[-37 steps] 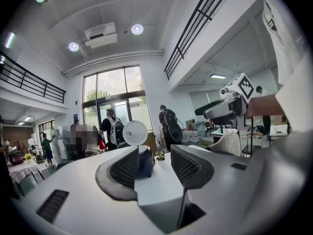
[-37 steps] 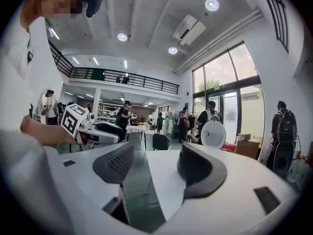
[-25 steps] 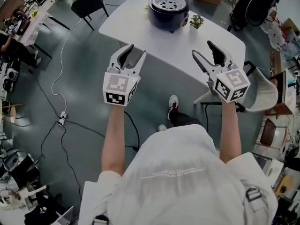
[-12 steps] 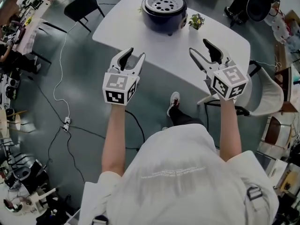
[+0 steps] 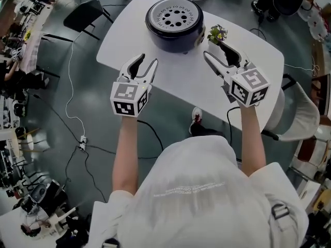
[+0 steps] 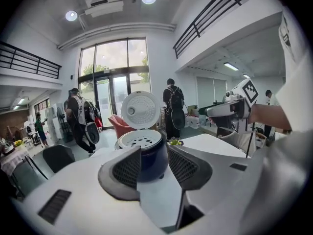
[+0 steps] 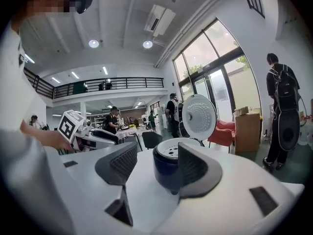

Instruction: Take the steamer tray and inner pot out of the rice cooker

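Rice cooker (image 5: 173,37) stands toward the far edge of the desk (image 5: 181,74), its lid (image 6: 141,110) tipped up and back, so the well is open from above. The steamer tray (image 5: 175,15), white and perforated, sits in the mouth. The inner pot I take to lie beneath it, since no view shows it, so I judge the tray has to come out first. A small potted plant (image 5: 217,33) sits just beside the cooker on its right, something to keep clear of on that side. My left gripper (image 5: 147,61) hovers above the near edge of the desk, jaws wide with nothing between them. Its view frames the cooker through the gap, well apart from it. My right gripper (image 5: 212,47) is further in over the desk, near the plant. Its jaws are wide too, though they have just been closing a little, and they are empty. The cooker shows through that gap as well. Both point at the cooker from either side, which reads as an approach for a two-sided lift by the tray rim. Neither touches anything. Task not begun: the tray is not yet lifted. The lift should go straight up, clear of the raised lid.
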Demonstrator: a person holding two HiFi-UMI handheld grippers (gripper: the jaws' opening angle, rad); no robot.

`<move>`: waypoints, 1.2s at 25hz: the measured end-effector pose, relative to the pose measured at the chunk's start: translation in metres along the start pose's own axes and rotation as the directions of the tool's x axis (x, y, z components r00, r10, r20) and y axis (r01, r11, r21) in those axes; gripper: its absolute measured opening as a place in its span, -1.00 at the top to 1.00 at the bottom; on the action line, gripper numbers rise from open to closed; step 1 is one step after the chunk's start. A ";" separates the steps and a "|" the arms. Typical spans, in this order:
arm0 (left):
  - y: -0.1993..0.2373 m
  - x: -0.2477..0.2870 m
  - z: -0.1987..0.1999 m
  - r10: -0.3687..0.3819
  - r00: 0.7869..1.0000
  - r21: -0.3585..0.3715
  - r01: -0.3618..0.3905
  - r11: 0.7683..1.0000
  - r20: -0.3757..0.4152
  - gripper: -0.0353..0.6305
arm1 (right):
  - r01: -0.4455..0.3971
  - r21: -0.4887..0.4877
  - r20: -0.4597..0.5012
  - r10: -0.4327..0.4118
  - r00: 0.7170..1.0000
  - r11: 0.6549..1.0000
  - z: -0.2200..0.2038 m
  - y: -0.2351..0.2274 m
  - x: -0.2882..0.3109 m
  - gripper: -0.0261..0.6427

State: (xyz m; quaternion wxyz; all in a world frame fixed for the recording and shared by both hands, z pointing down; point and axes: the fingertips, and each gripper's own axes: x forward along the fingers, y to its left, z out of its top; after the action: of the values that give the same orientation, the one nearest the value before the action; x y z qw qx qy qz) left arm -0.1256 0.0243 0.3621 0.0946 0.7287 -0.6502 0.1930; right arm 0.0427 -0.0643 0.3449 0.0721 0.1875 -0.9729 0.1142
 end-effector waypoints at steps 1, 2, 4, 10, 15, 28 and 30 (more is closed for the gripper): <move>0.004 0.010 0.002 -0.001 1.000 0.001 0.001 1.000 -0.012 0.33 | -0.004 0.018 0.001 0.004 1.000 1.000 0.000 -0.009 0.008 0.14; 0.009 0.020 0.003 -0.002 1.000 0.004 0.002 1.000 -0.024 0.33 | -0.008 0.038 0.003 0.008 1.000 0.999 -0.001 -0.018 0.015 0.15; 0.017 0.038 0.008 -0.003 0.999 0.012 0.003 1.000 -0.046 0.33 | -0.017 0.084 0.009 0.017 1.000 0.996 -0.003 -0.034 0.028 0.17; 0.032 0.078 0.018 -0.006 0.997 0.046 0.010 0.999 -0.083 0.34 | -0.034 0.223 0.034 0.027 0.999 0.974 -0.011 -0.069 0.053 0.19; 0.051 0.101 0.023 -0.021 0.996 0.050 0.025 0.998 -0.084 0.34 | -0.051 0.229 0.038 0.043 0.998 0.972 -0.009 -0.072 0.072 0.19; 0.123 0.187 0.022 -0.281 0.958 0.152 0.286 0.946 -0.056 0.34 | 0.237 0.183 -0.120 -0.217 0.969 0.954 -0.011 -0.103 0.146 0.19; 0.140 0.199 0.025 -0.311 0.949 0.162 0.315 0.935 -0.048 0.34 | 0.272 0.172 -0.175 -0.242 0.954 0.947 -0.015 -0.106 0.160 0.17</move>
State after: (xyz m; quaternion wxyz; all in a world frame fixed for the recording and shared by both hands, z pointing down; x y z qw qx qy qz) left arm -0.2434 -0.1859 0.4043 0.0697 0.8261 -0.5063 0.2374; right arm -0.0627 -0.2122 0.4094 0.1415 0.3100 -0.9159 0.2120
